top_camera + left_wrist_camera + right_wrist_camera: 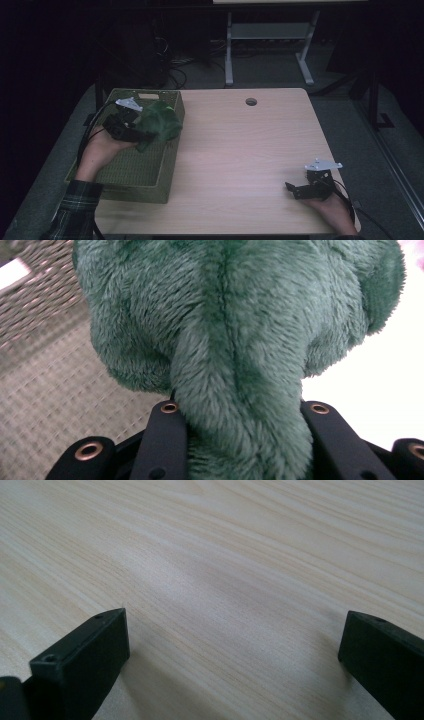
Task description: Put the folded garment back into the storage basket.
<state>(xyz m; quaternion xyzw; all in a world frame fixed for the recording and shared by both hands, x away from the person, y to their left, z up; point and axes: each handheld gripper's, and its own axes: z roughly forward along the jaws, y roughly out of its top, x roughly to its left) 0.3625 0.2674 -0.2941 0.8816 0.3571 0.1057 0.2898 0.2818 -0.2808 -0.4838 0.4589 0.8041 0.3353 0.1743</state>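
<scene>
The plush toy (159, 122) sits just ahead of the left gripper (131, 131), over the basket (131, 172) on the table (240, 150).

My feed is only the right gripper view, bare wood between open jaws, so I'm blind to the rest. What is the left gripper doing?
Observer: The left gripper is shut on a green plush toy.
Operator: Where is that toy?
Observer: Over a woven basket at the table's left side, beside its right wall.
Operator: And my right gripper?
Observer: The right gripper sits near the table's front right edge, apart from the basket.
</scene>
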